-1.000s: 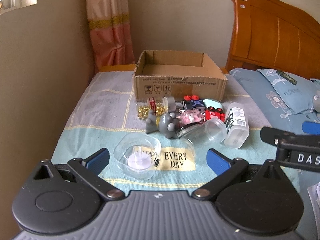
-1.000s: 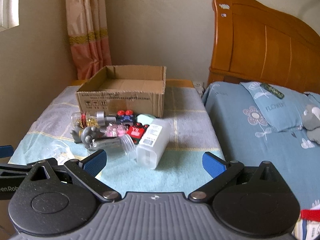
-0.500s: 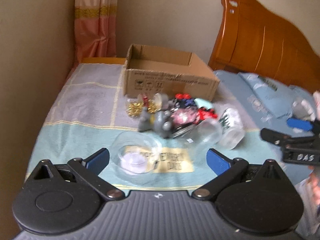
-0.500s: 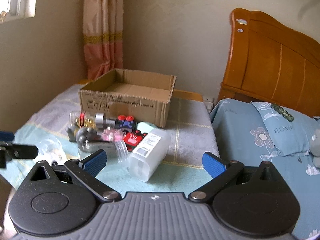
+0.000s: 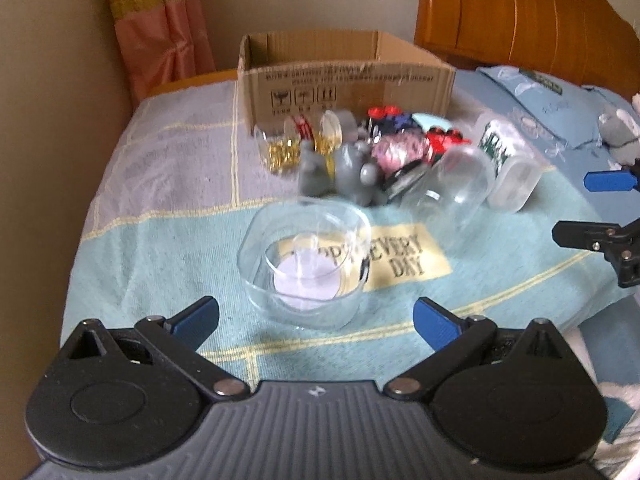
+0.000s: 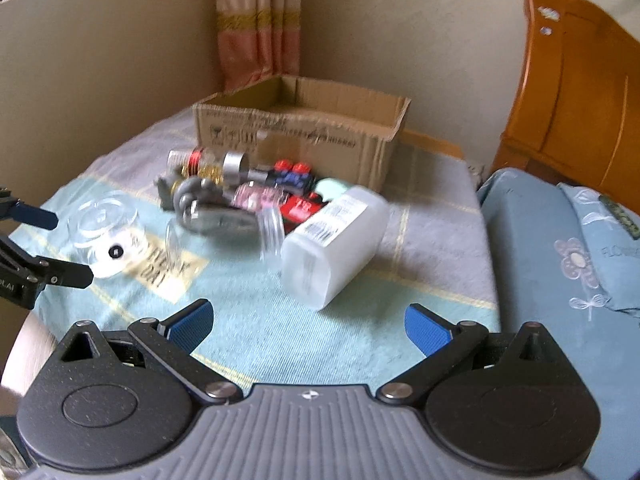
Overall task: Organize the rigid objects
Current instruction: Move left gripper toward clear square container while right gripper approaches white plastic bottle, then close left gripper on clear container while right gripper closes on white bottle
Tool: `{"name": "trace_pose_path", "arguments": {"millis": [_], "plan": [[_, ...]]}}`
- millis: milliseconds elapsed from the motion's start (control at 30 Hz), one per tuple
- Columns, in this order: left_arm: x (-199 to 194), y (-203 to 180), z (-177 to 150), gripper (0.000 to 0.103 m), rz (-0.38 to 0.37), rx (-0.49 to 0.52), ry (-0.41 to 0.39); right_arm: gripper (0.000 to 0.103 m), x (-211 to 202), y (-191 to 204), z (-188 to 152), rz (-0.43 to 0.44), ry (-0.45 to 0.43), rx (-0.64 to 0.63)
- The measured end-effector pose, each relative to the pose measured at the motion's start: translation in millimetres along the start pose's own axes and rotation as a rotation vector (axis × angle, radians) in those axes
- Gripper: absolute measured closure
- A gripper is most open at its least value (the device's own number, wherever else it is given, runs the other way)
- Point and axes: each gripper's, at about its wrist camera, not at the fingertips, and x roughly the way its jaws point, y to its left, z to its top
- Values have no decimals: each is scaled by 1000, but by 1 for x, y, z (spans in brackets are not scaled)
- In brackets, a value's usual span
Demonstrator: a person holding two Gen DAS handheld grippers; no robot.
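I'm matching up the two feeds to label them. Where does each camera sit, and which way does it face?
Left wrist: on the left gripper, facing the clear bowl and cardboard box; right gripper at right edge.
Right wrist: on the right gripper, facing the white bottle; left gripper at left edge.
Shared: box, bowl, bottle.

The left gripper [image 5: 316,316] has closed in on the clear round container [image 5: 306,266] (jaws wide); the right gripper [image 6: 308,322] nears the white bottle [image 6: 334,242]
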Motion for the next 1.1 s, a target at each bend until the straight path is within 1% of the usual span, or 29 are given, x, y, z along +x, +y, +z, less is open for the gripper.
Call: {"name": "trace_pose_path", "arguments": {"millis": [133, 300, 400, 433, 533, 700, 833, 967, 1100], "plan": [[12, 5, 0, 1, -4, -2, 19, 0, 14, -4, -4, 16, 34, -10], [25, 9, 0, 1, -32, -10, 47, 0, 31, -12, -10, 46, 73, -24], [28, 5, 1, 1, -16, 32, 42, 0, 41, -17, -13, 53, 94, -41], [29, 5, 2, 1, -22, 34, 40, 0, 44, -19, -14, 55, 98, -46], [32, 5, 4, 1, -24, 38, 28, 0, 49, -28, -15, 95, 90, -27], [34, 7, 7, 0, -31, 46, 33, 0, 54, -37, -15, 132, 60, -65], [37, 8, 7, 0, -33, 47, 6, 0, 59, -43, -15, 180, 21, -108], [42, 10, 12, 0, -44, 60, -4, 0, 66, -49, -8, 223, 28, -154], [44, 12, 15, 1, -52, 65, 3, 0, 74, -57, 3, 243, 42, -209]]}}
